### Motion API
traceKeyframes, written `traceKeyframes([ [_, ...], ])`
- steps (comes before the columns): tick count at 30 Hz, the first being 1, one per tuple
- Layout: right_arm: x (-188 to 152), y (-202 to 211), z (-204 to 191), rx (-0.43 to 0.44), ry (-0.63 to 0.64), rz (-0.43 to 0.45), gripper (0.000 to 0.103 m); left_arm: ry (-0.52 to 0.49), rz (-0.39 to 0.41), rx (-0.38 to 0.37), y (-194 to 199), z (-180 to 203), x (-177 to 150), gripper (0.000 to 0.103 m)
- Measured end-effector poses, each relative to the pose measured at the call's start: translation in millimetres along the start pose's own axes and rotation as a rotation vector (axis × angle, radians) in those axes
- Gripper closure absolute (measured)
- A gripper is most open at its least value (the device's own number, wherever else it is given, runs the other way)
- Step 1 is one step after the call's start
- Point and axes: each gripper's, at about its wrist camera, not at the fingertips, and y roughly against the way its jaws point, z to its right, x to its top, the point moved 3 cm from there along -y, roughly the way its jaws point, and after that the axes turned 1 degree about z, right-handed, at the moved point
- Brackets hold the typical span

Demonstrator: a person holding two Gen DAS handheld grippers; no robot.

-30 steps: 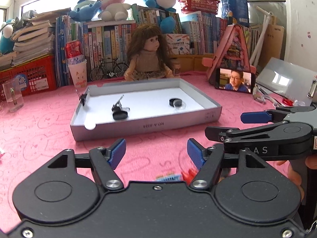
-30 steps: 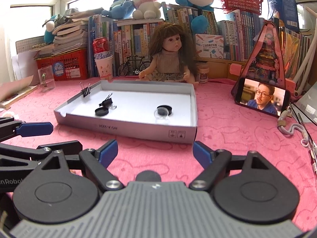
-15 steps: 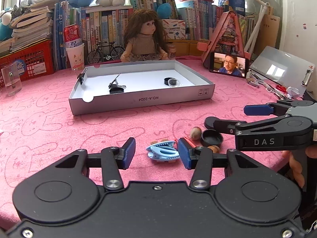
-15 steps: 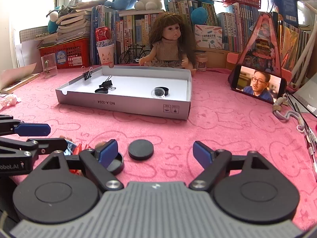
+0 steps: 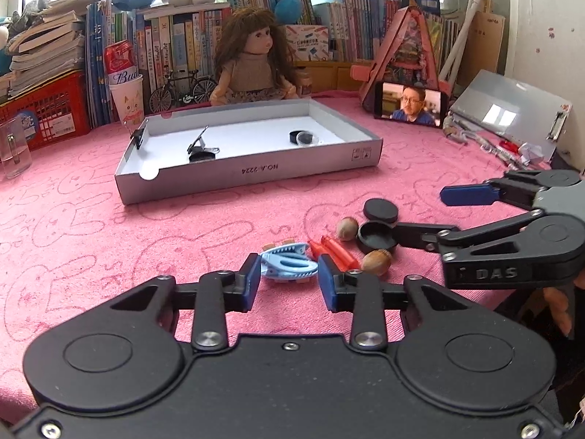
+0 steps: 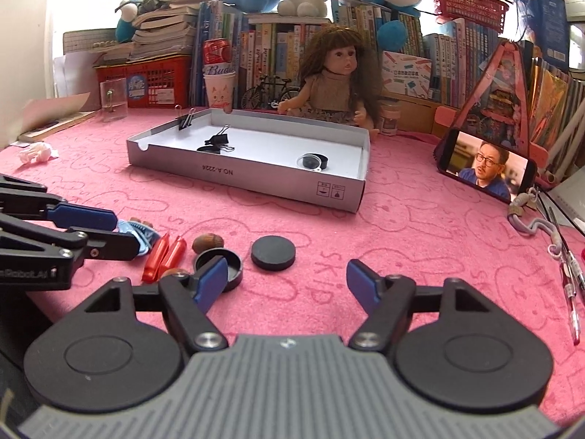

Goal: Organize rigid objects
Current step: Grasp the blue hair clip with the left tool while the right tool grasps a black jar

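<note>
A grey box lid lies on the pink cloth and holds binder clips and a black cap with a lens. In front of it lie a blue hair clip, red pieces, two nuts, a black dish and a black disc. My left gripper is open, its fingers either side of the blue hair clip. My right gripper is open just before the black disc.
A doll, books, a red basket, a cup with a can and a phone on a stand line the back. A glass stands at left. Pens and a clipboard lie at right.
Both grippers have drawn back and tilted down from the box lid towards the small objects on the near cloth. The left gripper's fingers have narrowed around the blue hair clip.
</note>
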Motion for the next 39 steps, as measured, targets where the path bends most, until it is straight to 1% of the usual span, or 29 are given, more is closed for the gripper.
traceKeyframes([
  [5, -4.0, 2.8, -1.2, 0.026, 0.017, -0.009, 0.023, -0.004, -0.003, 0.015, -2.4, -0.3, -1.2, 0.069],
  [8, -5.9, 0.7, -3.2, 0.035, 0.015, -0.022, 0.023, -0.009, -0.001, 0.018, -2.9, -0.2, -1.8, 0.067],
  [12, -6.7, -4.4, -8.3, 0.044, 0.016, -0.034, 0.026, -0.011, -0.003, 0.021, -3.9, 0.2, -2.0, 0.066],
  [19, -3.3, -11.1, -16.2, 0.066, 0.018, -0.027, 0.028, -0.003, -0.003, 0.027, -5.3, -1.6, -1.4, 0.065],
  [22, -2.0, -13.6, -18.2, 0.071, 0.017, -0.024, 0.030, -0.001, -0.006, 0.028, -6.2, -2.6, -1.7, 0.065],
  [27, 0.1, -16.3, -20.8, 0.081, 0.013, -0.018, 0.039, 0.004, -0.007, 0.031, -7.3, -2.9, -2.1, 0.065],
  [29, 0.8, -16.9, -21.3, 0.083, 0.009, -0.016, 0.048, 0.008, -0.008, 0.034, -8.3, -3.6, -2.2, 0.065],
  [36, 1.8, -17.4, -21.1, 0.097, -0.001, -0.008, 0.059, 0.012, -0.005, 0.034, -9.0, -4.5, -2.3, 0.065],
  [38, 1.9, -17.6, -20.9, 0.092, -0.003, -0.008, 0.066, 0.017, -0.004, 0.033, -9.3, -5.4, -1.7, 0.066],
  [39, 1.9, -17.6, -20.5, 0.093, -0.005, -0.008, 0.066, 0.019, -0.004, 0.034, -9.3, -5.9, -1.4, 0.068],
])
